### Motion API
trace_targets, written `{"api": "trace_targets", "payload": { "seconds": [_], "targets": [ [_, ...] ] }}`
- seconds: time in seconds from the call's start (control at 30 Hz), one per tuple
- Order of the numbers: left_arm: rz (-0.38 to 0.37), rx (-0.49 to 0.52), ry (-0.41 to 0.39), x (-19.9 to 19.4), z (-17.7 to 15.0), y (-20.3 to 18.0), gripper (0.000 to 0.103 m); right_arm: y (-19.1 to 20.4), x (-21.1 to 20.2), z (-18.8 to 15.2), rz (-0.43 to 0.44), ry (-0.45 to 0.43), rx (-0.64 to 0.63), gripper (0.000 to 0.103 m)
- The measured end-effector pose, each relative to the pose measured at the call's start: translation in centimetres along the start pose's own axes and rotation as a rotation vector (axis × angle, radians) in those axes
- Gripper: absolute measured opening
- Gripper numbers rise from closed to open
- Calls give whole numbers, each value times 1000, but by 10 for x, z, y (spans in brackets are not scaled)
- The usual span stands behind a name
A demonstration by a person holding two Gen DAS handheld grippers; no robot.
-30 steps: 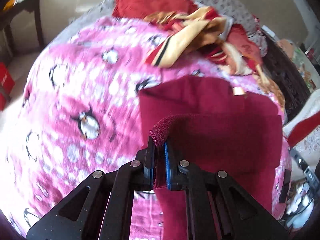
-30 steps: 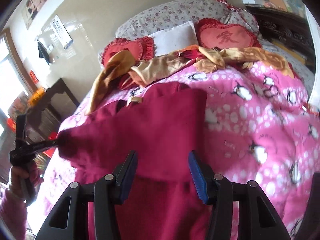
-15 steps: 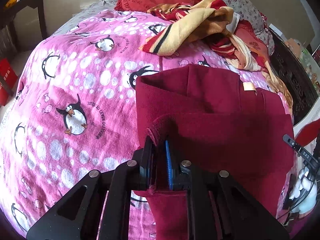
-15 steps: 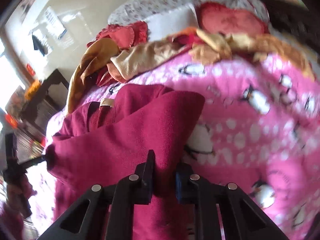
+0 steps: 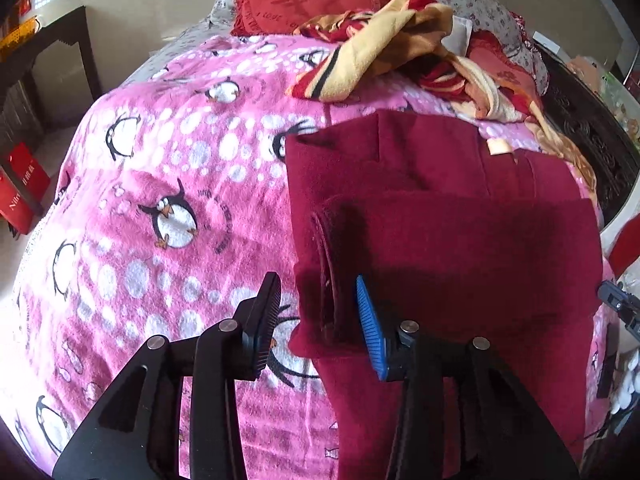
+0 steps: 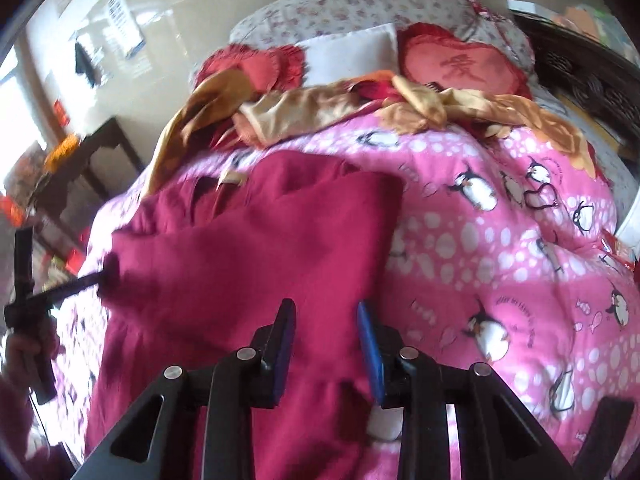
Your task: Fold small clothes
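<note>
Both claws apparently off garment (image 5: 460, 240) edge

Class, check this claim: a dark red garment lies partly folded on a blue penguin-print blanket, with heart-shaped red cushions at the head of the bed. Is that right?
Not quite. The penguin-print blanket is pink, not blue, as the left wrist view shows. The dark red garment does lie partly folded on it, with heart-shaped red cushions at the head of the bed.

I count two tongs of mine: the left tongs (image 5: 316, 320) and the right tongs (image 6: 326, 350). One dark red garment (image 5: 460, 248) lies on one pink penguin blanket (image 5: 180, 152), which covers one bed. Two red heart cushions (image 6: 460, 66) sit at its head, with one white pillow (image 6: 348, 50) between them. One heap of gold-and-red cloth (image 5: 384, 40). One dark side table (image 5: 48, 52).
</note>
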State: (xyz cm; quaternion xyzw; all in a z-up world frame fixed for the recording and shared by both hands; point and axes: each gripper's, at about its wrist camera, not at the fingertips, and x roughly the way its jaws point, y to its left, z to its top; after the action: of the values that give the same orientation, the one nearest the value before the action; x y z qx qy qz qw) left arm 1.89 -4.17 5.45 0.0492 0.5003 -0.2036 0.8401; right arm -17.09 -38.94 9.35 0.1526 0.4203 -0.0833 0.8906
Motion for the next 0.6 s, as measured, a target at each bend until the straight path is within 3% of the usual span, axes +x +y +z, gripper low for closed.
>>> {"api": "trace_targets", "payload": {
  "seconds": [0.13, 0.23, 0.33, 0.37, 0.43, 0.6],
  "targets": [
    [17, -2, -10, 11, -9, -5, 39, -3, 40, -19, -185, 94, -52, 29],
    [-3, -1, 16, -4, -8, -5, 39, -10, 25, -16, -153, 70, 21, 29],
    [3, 50, -1, -27, -13, -7, 39, 2, -13, -18, -130, 0, -9, 30],
    [-1, 58, -7, -35, -16, -6, 39, 5, -21, -20, -119, -5, -13, 35],
    [-34, 60, -3, -48, -24, -3, 39, 10, -43, -31, -73, -19, 0, 47],
    [-100, 53, 20, -76, -60, 15, 39, 18, -77, -76, 22, 9, 64, 49]
  ]
}}
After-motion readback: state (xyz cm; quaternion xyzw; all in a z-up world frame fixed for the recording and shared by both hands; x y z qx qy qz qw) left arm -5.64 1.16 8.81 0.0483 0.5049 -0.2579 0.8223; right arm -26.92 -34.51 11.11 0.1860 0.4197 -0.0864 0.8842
